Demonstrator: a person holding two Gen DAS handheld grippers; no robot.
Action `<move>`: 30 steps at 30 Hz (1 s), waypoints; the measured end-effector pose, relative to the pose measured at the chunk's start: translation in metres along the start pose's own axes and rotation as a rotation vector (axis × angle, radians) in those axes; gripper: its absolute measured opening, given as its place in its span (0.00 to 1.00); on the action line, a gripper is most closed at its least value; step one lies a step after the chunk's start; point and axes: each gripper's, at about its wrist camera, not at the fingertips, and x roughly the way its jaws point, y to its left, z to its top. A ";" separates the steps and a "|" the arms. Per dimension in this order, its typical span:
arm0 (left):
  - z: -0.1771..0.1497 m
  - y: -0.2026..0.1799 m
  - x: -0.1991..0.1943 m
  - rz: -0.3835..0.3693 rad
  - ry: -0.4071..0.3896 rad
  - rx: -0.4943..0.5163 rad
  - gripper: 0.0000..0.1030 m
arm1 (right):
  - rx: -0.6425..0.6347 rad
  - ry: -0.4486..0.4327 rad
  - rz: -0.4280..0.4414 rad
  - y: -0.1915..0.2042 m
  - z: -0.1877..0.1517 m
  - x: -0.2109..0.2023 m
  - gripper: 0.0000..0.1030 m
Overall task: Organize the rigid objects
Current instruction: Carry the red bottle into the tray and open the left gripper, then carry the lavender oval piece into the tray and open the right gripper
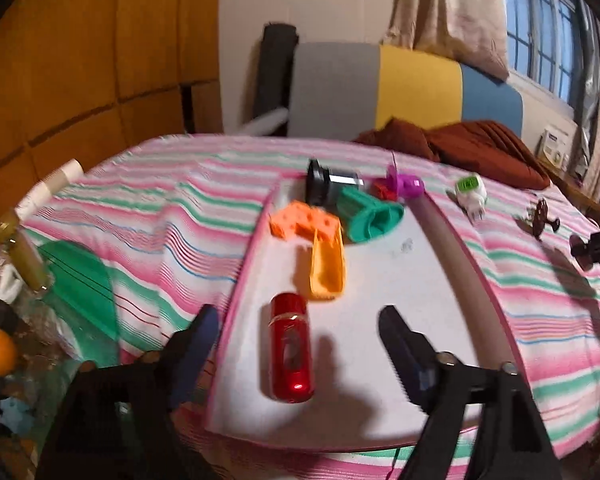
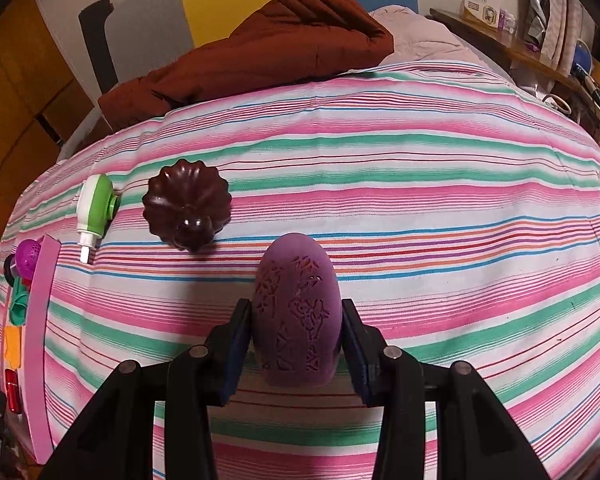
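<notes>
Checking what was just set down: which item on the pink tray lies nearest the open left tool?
The red cylinder, lying alone on the pink tray between the left tool fingers; the orange, green and silver pieces cluster at the far end.

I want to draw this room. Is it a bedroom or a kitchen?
Most likely a bedroom. The toys lie on a striped bedsheet over a soft mattress, with a padded headboard behind, a brown quilted blanket, and a curtained window.
</notes>
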 end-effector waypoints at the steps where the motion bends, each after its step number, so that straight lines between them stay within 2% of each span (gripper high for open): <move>1: 0.000 -0.001 -0.003 0.005 -0.015 -0.003 0.94 | 0.000 -0.001 0.008 0.002 -0.002 -0.001 0.42; 3: -0.001 -0.004 -0.008 -0.004 -0.039 -0.005 1.00 | -0.010 0.000 0.031 0.007 -0.004 -0.002 0.42; 10: -0.006 -0.023 -0.006 -0.081 0.021 0.031 1.00 | -0.088 -0.006 0.089 0.037 -0.015 -0.006 0.42; 17: -0.008 -0.042 -0.010 -0.127 0.027 0.089 1.00 | -0.172 0.005 0.202 0.076 -0.037 -0.012 0.42; 22: -0.010 -0.042 -0.008 -0.138 0.040 0.079 1.00 | -0.204 0.038 0.295 0.109 -0.055 -0.014 0.42; 30: -0.011 -0.032 -0.009 -0.139 0.043 0.040 1.00 | -0.283 0.064 0.392 0.173 -0.074 -0.025 0.42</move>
